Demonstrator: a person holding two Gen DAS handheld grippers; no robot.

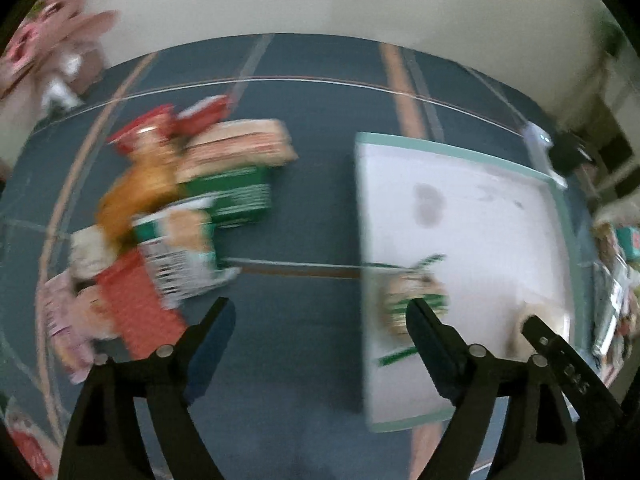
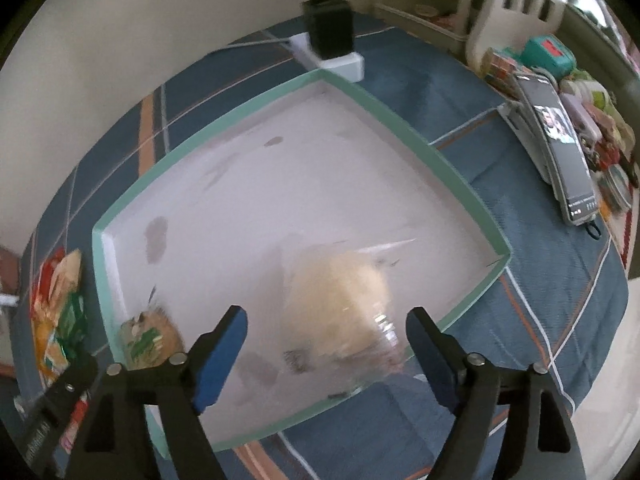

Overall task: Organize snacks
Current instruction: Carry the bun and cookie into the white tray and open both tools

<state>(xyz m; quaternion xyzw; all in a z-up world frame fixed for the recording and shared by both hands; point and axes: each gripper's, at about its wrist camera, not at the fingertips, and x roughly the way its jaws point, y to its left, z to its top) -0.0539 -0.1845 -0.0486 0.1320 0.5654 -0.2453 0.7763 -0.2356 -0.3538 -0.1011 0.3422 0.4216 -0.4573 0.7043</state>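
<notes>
Two snacks lie in the tray [image 2: 460,172], both sets of tongs released and empty. Left gripper [image 1: 320,312] is nearer the snack pile [image 1: 180,216], upper left of its frame; right gripper [image 2: 326,316] hovers over the pale bag [image 2: 340,296].

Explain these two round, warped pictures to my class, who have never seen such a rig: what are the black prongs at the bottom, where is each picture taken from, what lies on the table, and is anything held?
No robot is here: a person carries a two-finger gripper in each hand, with a wide-angle camera on each looking along its fingers. That lens bends the pictures.

One picture comes from the left gripper, the other from the right gripper. Both are open and hold nothing.

On the blue checked tablecloth lies a shallow white tray with a green rim. Inside it are two snacks: a pale one in clear wrapping, lying loose between the right gripper's fingers, and a small green-and-white packet in a corner.

Left of the tray waits a blurred pile of snack packets. A phone on a stand and a white power strip with a black plug are also there.
</notes>
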